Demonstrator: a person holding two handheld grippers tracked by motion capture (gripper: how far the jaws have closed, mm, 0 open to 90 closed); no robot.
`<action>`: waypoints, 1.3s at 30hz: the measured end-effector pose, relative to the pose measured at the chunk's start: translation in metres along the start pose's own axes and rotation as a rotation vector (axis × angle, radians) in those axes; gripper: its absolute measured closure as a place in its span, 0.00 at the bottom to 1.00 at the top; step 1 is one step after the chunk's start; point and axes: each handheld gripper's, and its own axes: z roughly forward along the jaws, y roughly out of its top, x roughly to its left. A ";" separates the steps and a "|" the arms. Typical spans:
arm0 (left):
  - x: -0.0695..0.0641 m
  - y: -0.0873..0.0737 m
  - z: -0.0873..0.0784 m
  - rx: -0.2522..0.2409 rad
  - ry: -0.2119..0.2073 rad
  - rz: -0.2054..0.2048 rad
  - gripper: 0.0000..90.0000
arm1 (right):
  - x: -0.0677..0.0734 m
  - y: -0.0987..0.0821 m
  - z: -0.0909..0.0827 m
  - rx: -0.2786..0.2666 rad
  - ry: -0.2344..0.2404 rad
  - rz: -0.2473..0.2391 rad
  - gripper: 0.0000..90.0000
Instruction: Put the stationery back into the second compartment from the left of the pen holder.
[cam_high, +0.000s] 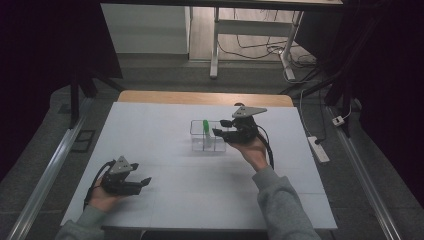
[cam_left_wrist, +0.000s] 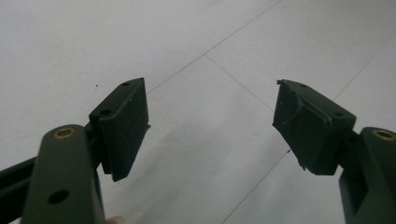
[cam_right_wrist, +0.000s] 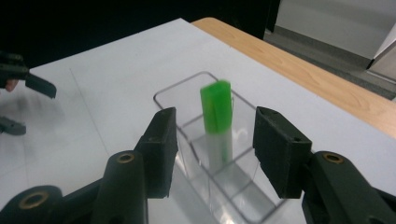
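- Currently the right tool (cam_right_wrist: 212, 154) hovers just above a clear divided box (cam_high: 207, 136) on the white table (cam_high: 200, 200), jaws wide apart and holding nothing.
- A green-capped tube (cam_right_wrist: 217, 122) stands upright in a compartment of the box, directly ahead of this tool and between its jaws in the right gripper view.
- Likely risk: closing off-centre could push the tube sideways against a divider, tipping it or dragging the light box along.
- Its clear lower body looks slick; a grip on the cap alone might slip.
- The left tool (cam_left_wrist: 210, 130) is well apart, near the person, jaws wide and empty, so nothing steadies the box.
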 end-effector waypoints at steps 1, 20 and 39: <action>0.000 0.000 0.000 0.000 0.000 0.001 0.29 | 0.000 -0.002 -0.002 0.004 0.002 0.000 0.55; -0.001 0.000 0.000 0.002 0.003 0.001 0.29 | 0.008 -0.053 -0.044 0.107 -0.017 0.006 0.52; -0.001 0.001 0.000 0.004 0.010 0.004 0.29 | 0.007 -0.119 -0.095 0.167 -0.093 0.057 0.49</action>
